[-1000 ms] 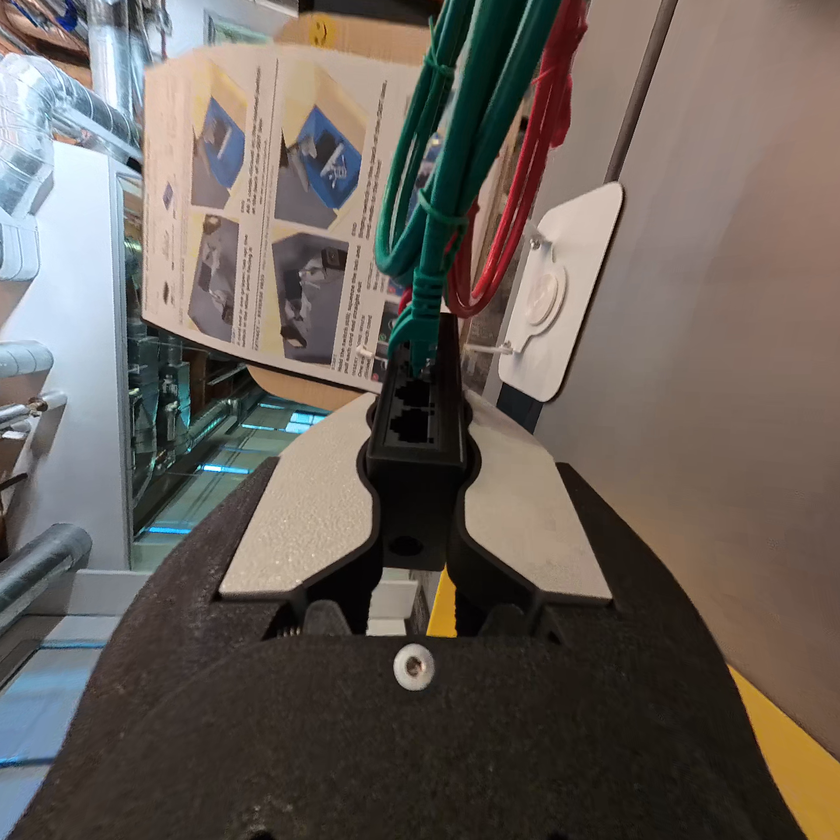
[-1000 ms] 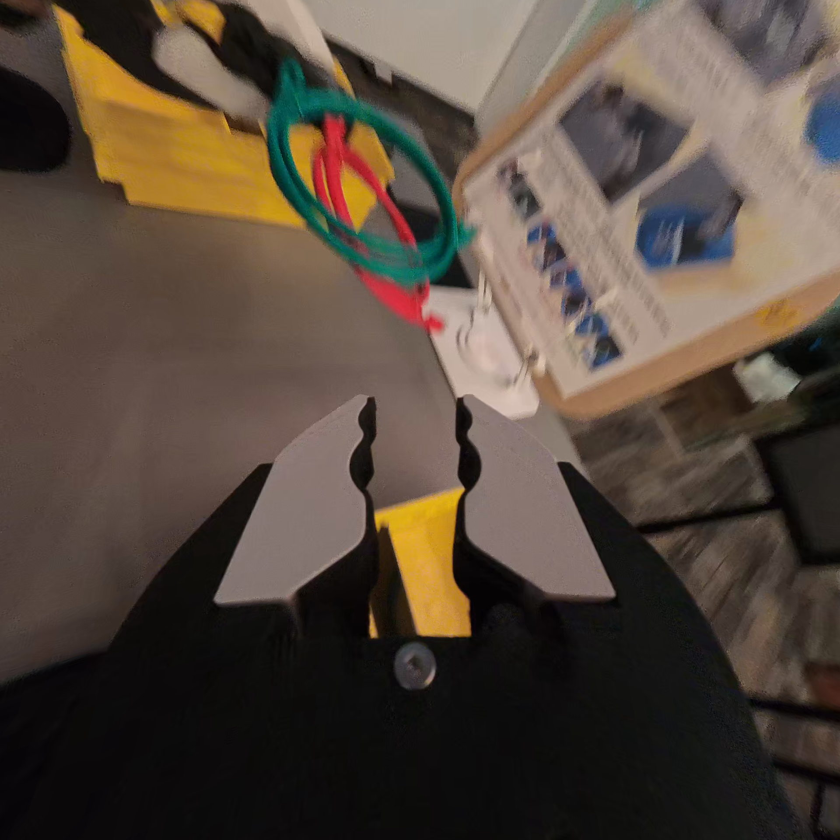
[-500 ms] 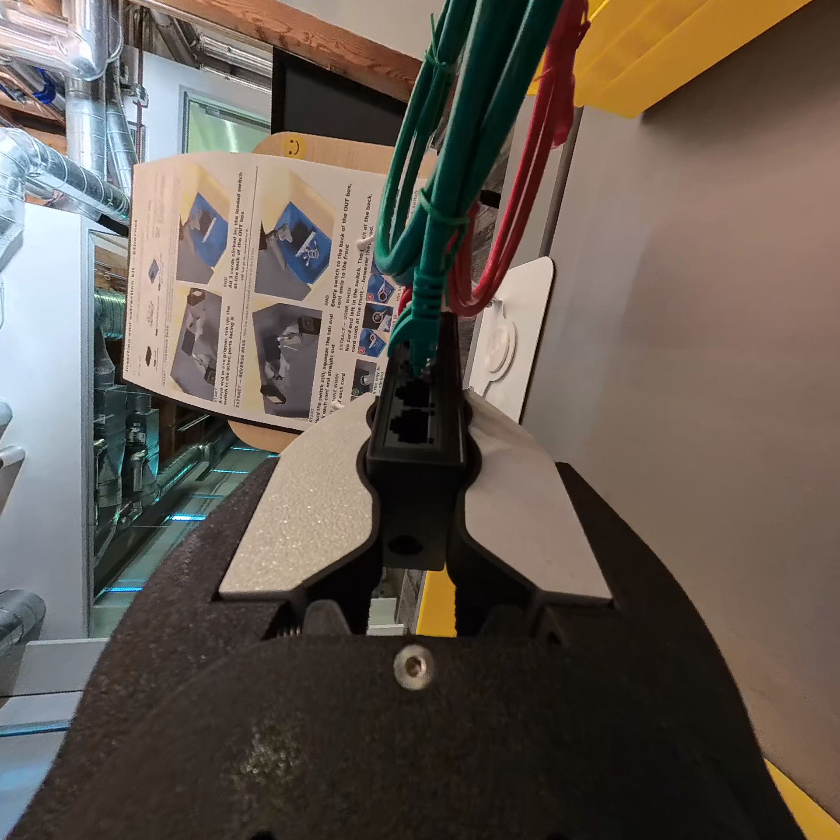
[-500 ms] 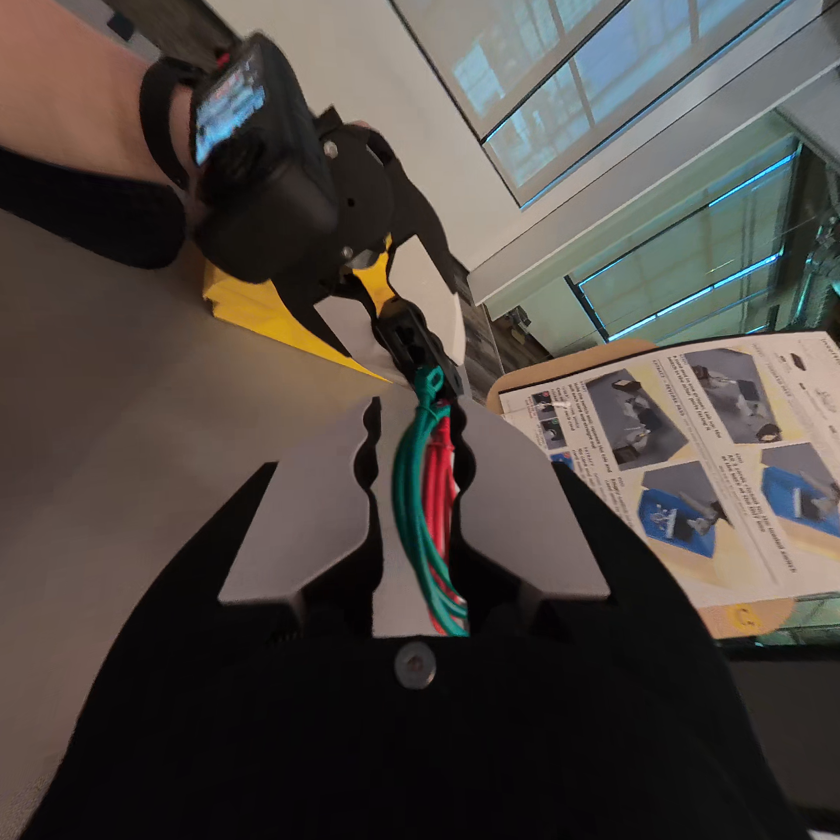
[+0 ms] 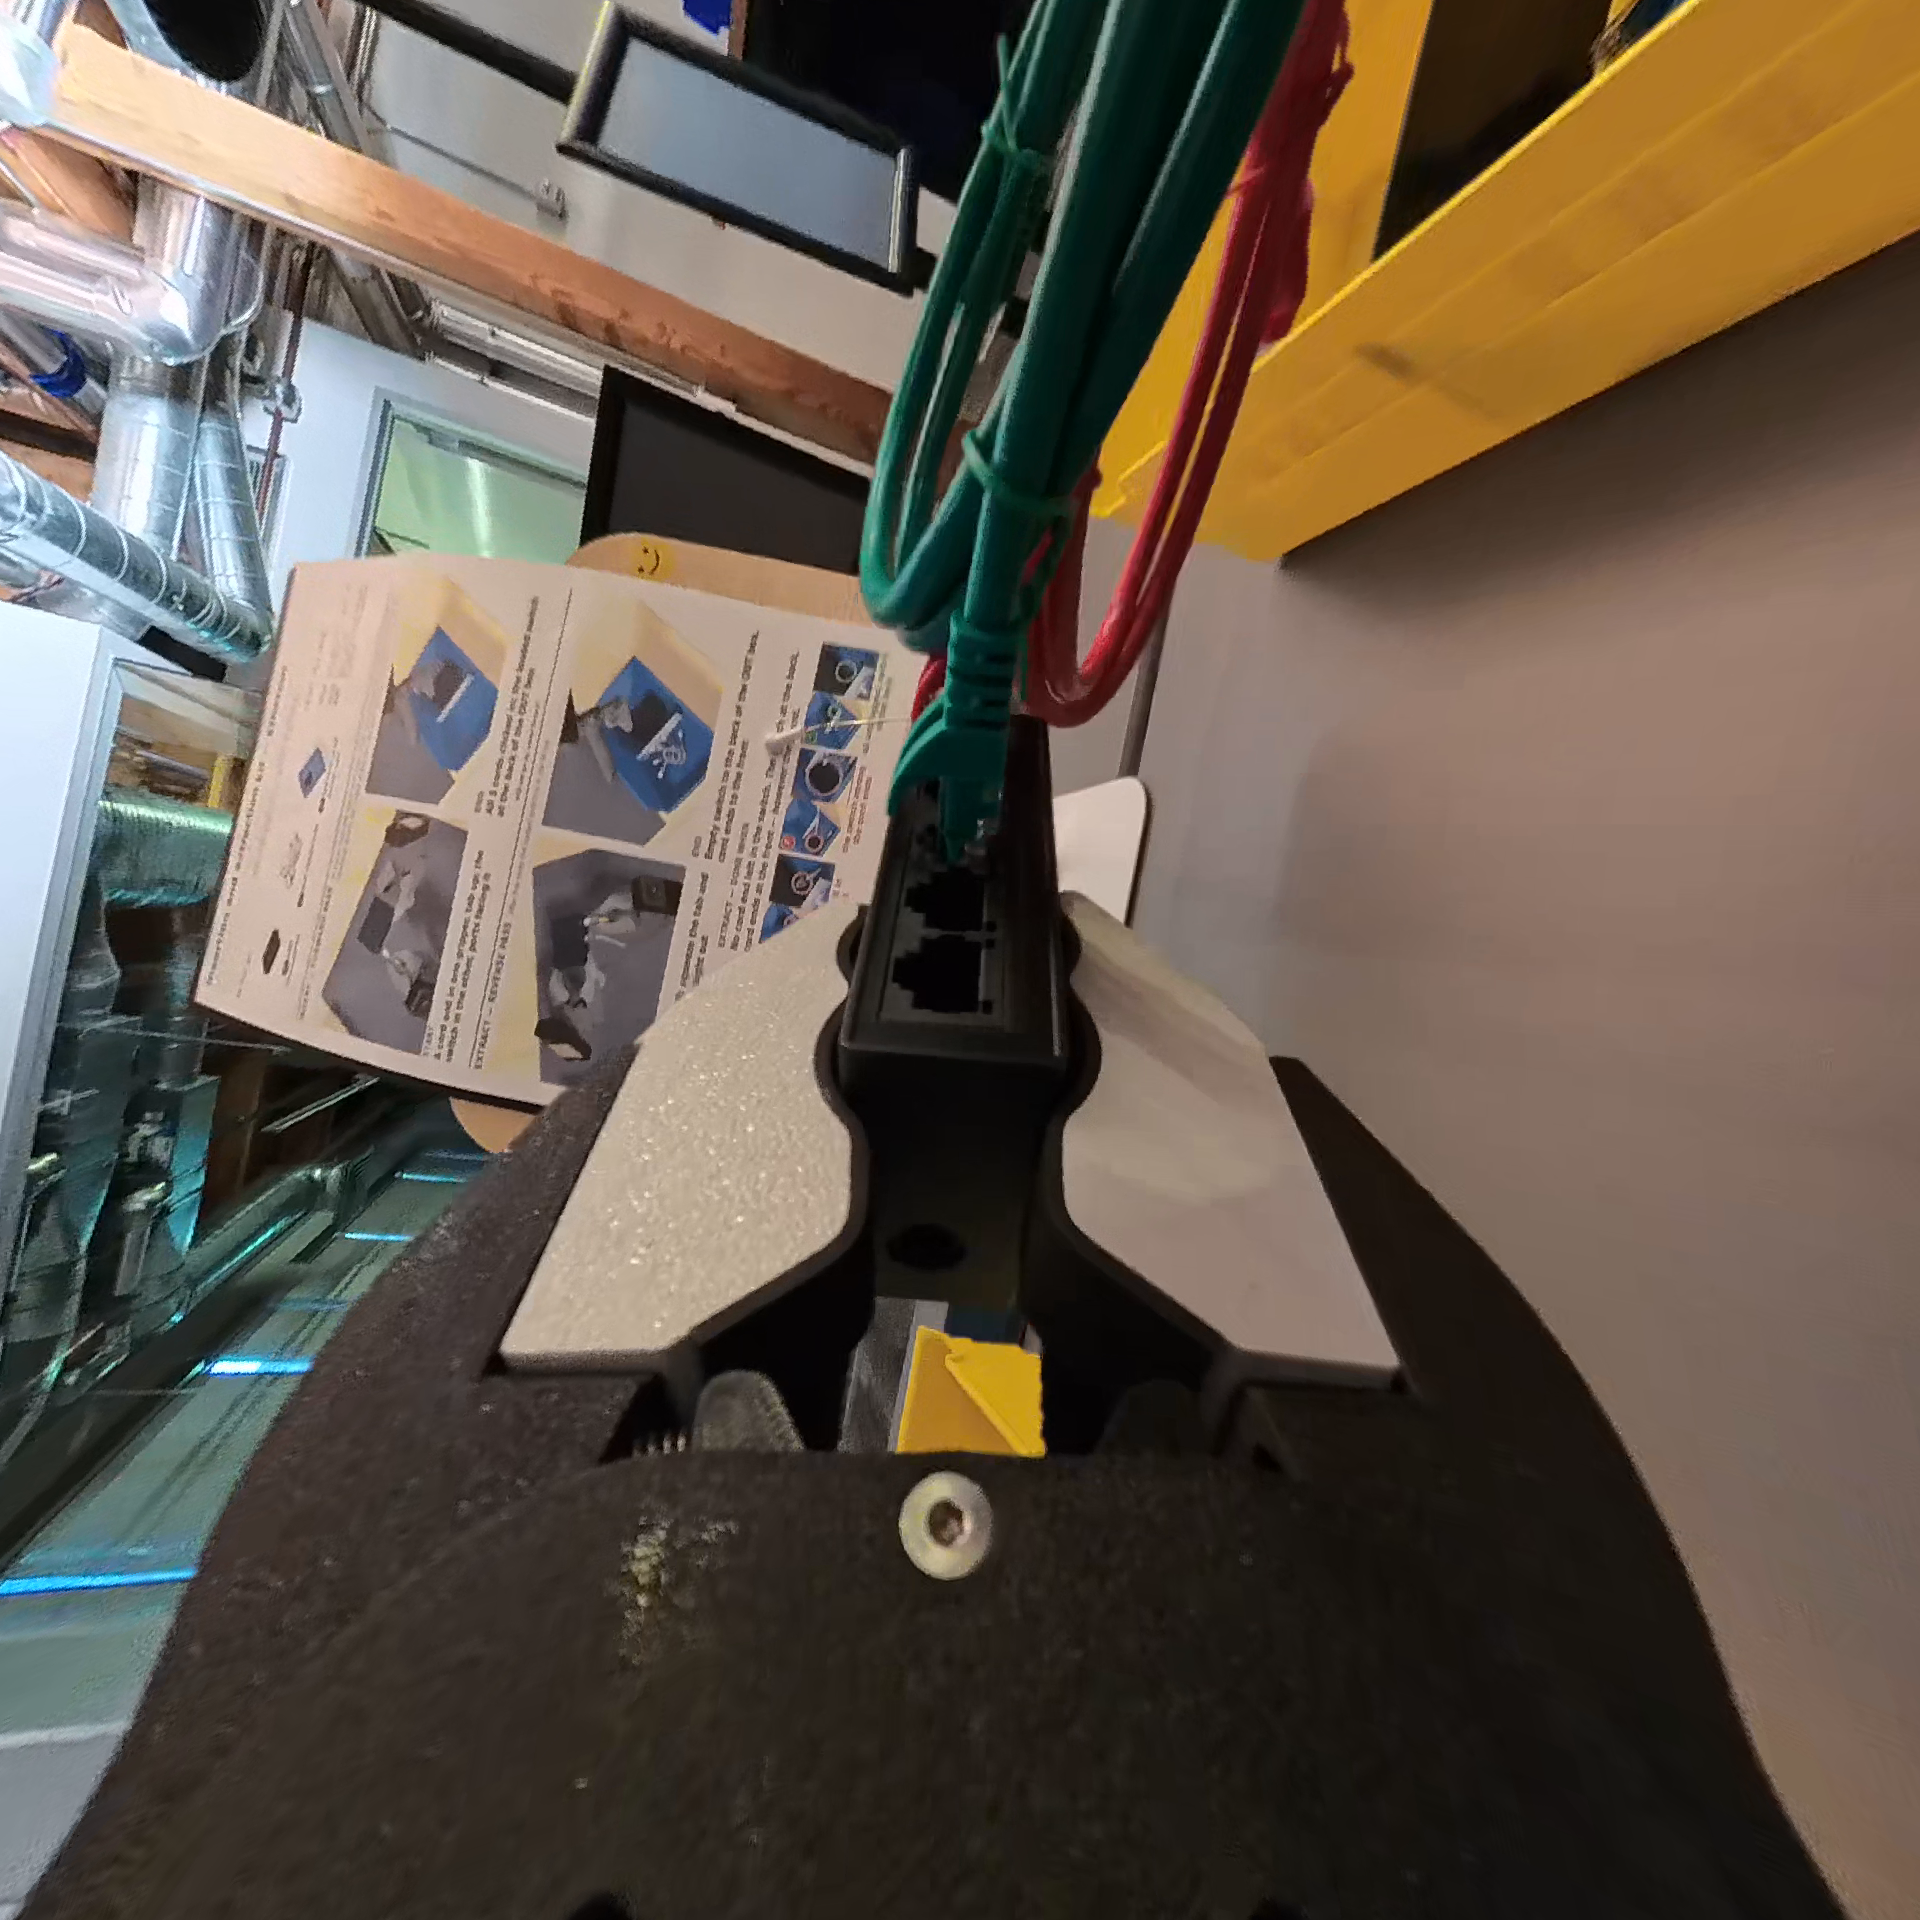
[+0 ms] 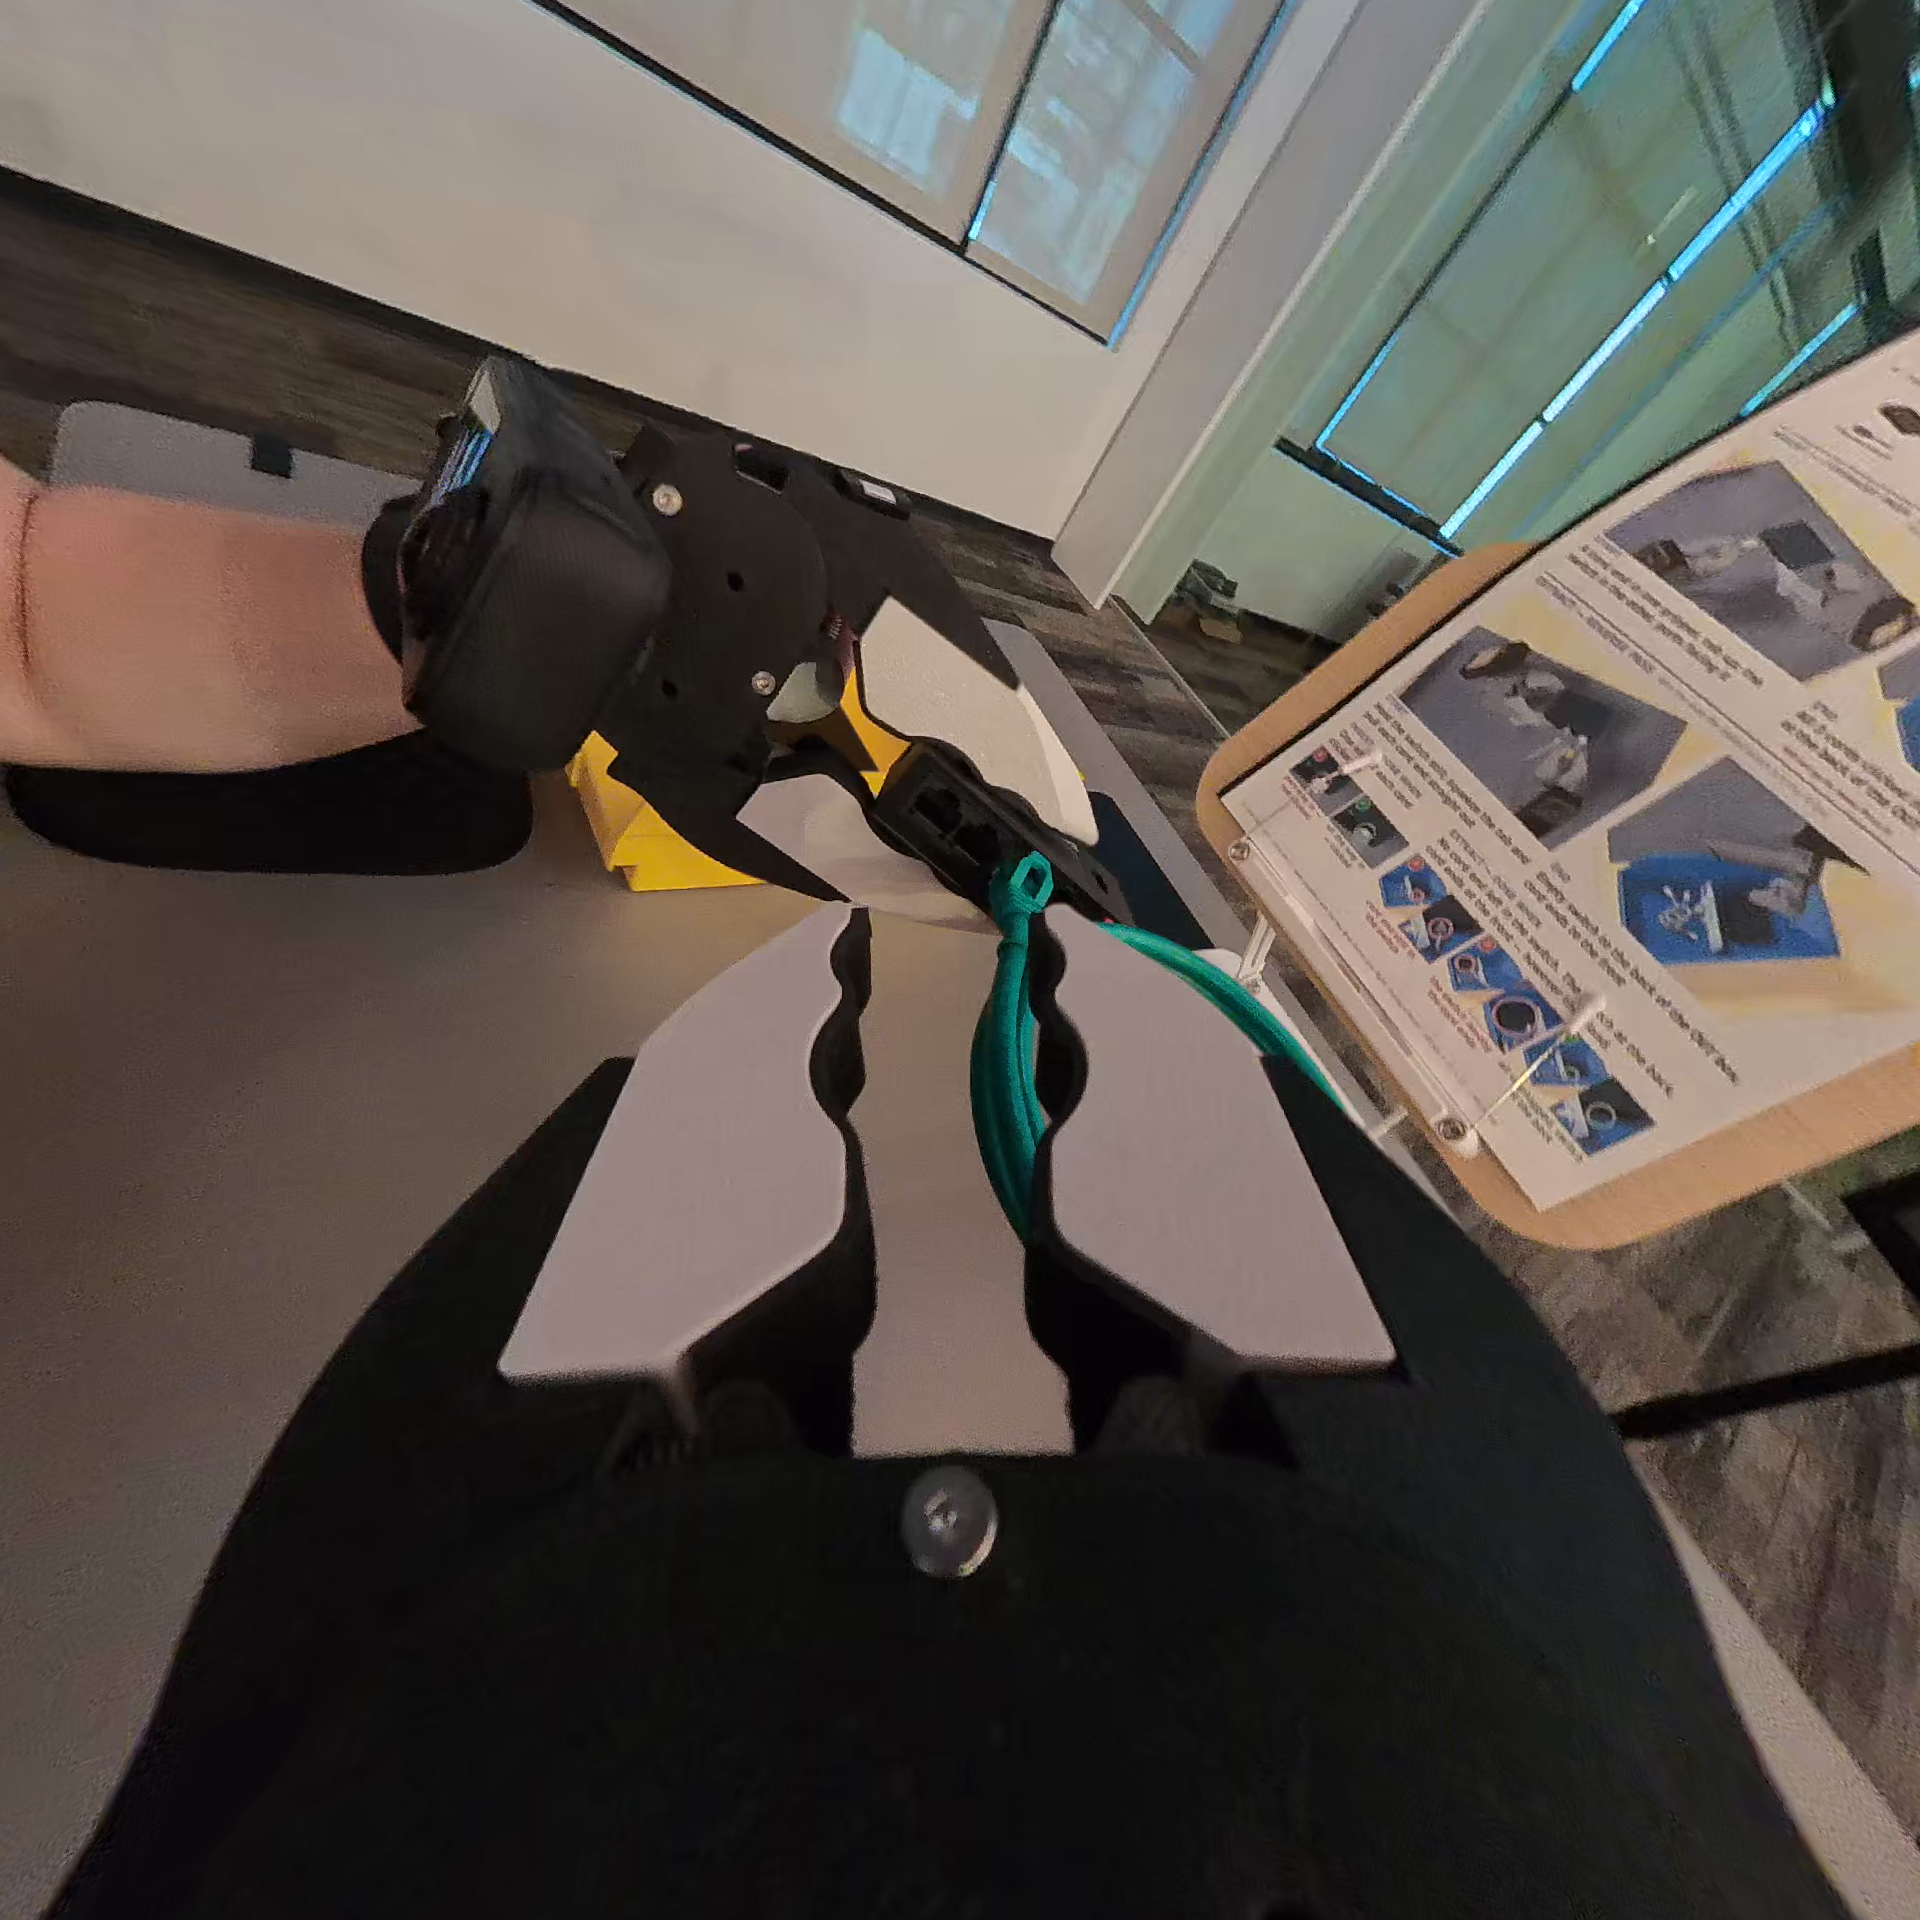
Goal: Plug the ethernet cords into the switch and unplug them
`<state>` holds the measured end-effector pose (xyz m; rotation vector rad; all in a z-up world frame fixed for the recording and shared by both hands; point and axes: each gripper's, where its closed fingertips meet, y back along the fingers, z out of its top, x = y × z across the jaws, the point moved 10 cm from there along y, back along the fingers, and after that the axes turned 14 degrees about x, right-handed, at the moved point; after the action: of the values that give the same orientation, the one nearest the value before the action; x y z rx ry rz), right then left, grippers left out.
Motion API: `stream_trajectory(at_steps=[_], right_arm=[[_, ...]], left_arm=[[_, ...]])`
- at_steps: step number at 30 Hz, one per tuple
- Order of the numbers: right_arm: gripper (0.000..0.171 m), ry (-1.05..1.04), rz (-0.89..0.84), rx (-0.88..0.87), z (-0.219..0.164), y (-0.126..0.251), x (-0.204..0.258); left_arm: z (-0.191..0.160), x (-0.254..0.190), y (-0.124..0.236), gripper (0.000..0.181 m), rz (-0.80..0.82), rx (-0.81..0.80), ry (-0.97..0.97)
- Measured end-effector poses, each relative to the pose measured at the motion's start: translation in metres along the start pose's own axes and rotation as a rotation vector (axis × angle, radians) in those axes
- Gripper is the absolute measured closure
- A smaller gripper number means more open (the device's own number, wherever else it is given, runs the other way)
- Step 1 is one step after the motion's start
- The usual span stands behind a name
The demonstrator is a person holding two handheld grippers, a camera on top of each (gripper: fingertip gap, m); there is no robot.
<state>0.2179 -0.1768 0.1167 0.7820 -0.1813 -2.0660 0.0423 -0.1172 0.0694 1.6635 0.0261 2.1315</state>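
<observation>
In the left wrist view my left gripper (image 5: 956, 914) is shut on the black switch (image 5: 956, 1039), which stands on end with two empty ports facing the camera. A green cord (image 5: 971, 727) is plugged into a farther port, and its coiled bundle hangs from above beside a red cord (image 5: 1174, 520). In the right wrist view my right gripper (image 6: 956, 920) is open, with the green cord bundle (image 6: 1003, 1060) lying between its jaws against the right finger. Just ahead, the left gripper (image 6: 727, 644) holds the switch (image 6: 956, 810).
A yellow bin (image 5: 1558, 260) sits on the grey table (image 6: 260, 1039), also behind the left gripper (image 6: 644, 842). An instruction board (image 6: 1558, 883) stands at the table edge, also in the left view (image 5: 499, 810). A white plate (image 5: 1107, 842) lies past the switch. A person's forearm (image 6: 156, 623) is at left. About 11 cm separates my left fingertips from my right.
My right gripper swung from the table onto the hanging cords and closed in on the switch; the red cord is no longer between its jaws. The left gripper tilted, still holding the switch.
</observation>
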Motion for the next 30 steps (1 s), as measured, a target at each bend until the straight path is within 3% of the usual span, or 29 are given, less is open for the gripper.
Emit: stream_trajectory(at_steps=[13,30], right_arm=[[0.141,-0.186,-0.138,0.013,0.036,0.056,0.033],[0.141,-0.175,-0.145,0.047,0.038,0.048,0.042]], left_arm=[[0.017,-0.01,0.011,0.151,-0.073,-0.073,0.004],[0.015,-0.003,0.016,0.151,-0.047,-0.081,0.017]])
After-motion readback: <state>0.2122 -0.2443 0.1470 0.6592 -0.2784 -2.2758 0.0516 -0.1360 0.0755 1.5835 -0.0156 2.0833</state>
